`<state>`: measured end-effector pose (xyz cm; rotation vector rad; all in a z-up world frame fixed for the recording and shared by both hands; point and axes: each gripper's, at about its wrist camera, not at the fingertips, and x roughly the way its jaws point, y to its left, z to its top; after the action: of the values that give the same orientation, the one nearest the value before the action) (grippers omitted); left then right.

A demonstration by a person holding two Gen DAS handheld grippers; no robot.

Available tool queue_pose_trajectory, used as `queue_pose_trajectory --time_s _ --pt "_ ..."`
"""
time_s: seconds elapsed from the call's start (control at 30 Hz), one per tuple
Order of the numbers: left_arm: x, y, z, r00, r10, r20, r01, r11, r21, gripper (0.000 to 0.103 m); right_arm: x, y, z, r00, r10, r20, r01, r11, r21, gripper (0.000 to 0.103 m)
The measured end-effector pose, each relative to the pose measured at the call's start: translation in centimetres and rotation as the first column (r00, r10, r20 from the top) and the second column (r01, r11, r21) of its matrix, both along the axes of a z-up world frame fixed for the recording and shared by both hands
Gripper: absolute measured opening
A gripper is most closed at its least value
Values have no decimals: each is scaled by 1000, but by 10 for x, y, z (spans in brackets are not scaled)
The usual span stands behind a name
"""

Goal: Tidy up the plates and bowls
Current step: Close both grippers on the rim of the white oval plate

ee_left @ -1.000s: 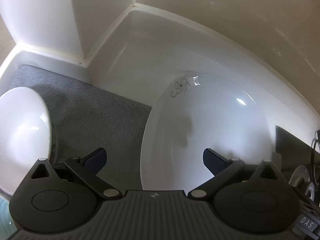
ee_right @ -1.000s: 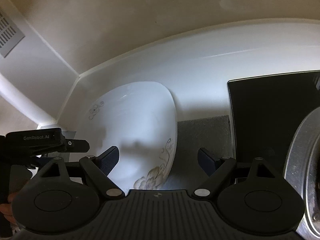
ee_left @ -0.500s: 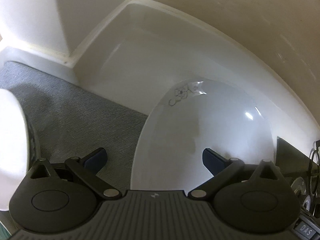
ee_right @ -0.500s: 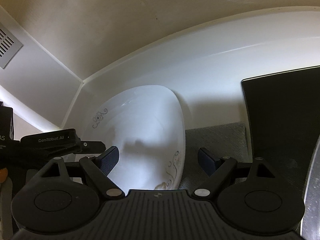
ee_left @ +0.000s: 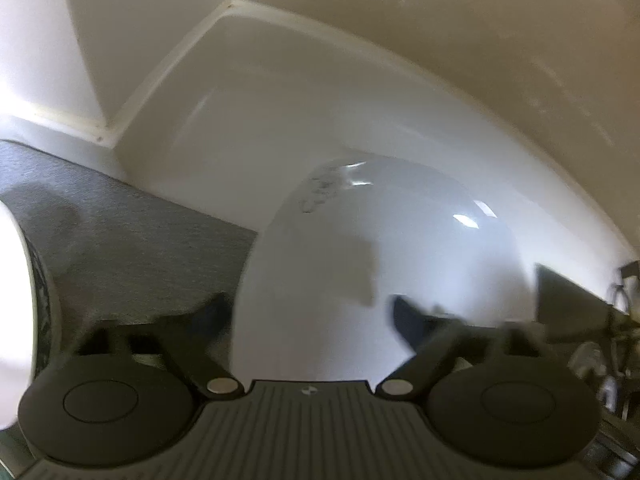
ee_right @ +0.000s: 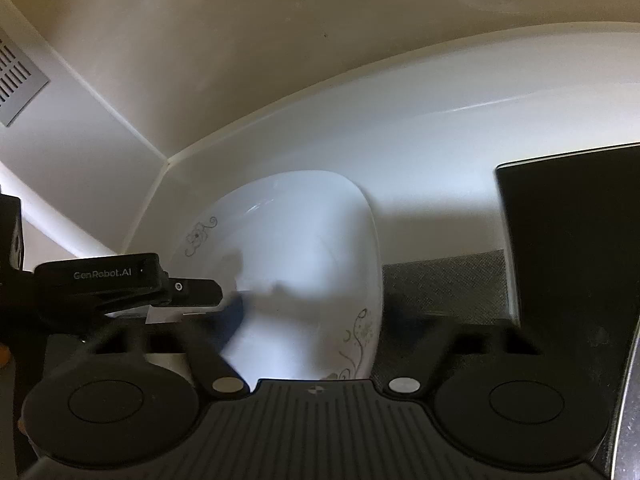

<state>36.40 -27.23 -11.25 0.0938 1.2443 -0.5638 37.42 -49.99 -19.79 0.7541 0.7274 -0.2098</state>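
White surface (ee_left: 248, 112) met the wall in a corner, grey mat (ee_left: 132, 240) on it. Flowered white plate (ee_right: 304, 272) lay partly on the mat, partly on bare surface. Left gripper (ee_left: 308, 316) straddled its left rim, right gripper (ee_right: 312, 316) its right rim; both sets of jaws had just been closing, blurred, cannot tell if clamped. White bowl (ee_left: 12, 288) sat far left.

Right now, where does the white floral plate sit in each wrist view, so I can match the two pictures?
Left wrist view: the white floral plate fills centre-right, ahead of the left gripper, one flower motif near its far rim.
Right wrist view: the plate sits centre, ahead of the right gripper, flower motifs at its left and lower-right rim.
Shared landmark: the grey mat beside the plate.
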Motion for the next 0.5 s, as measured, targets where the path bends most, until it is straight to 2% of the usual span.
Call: queue_pose_trajectory --time_s 0.03,0.07,0.13,0.17,0.27,0.5 --pt "-1 2 1 1000 11 6 -11 1000 7 74 -1 -1 -1 1000 -22 -11 22 1000 -10 44" --pt "0 4 0 1000 20 12 -20 1000 14 66 -2 -2 -1 999 -33 -16 33 999 -19 31" --pt "1 9 0 1000 17 23 -17 1000 15 54 -6 -8 -3 998 -51 -29 50 998 -33 19" --pt "1 12 0 1000 11 24 -11 1000 13 48 -8 -12 -5 998 -52 -20 52 999 -8 18" --pt "3 19 -1 1000 4 2 -4 1000 -6 43 -9 -13 -4 999 -45 -17 45 999 -17 18" --pt "-4 32 6 999 -40 -16 39 998 -52 43 -11 -10 6 999 -46 -10 45 995 -87 18"
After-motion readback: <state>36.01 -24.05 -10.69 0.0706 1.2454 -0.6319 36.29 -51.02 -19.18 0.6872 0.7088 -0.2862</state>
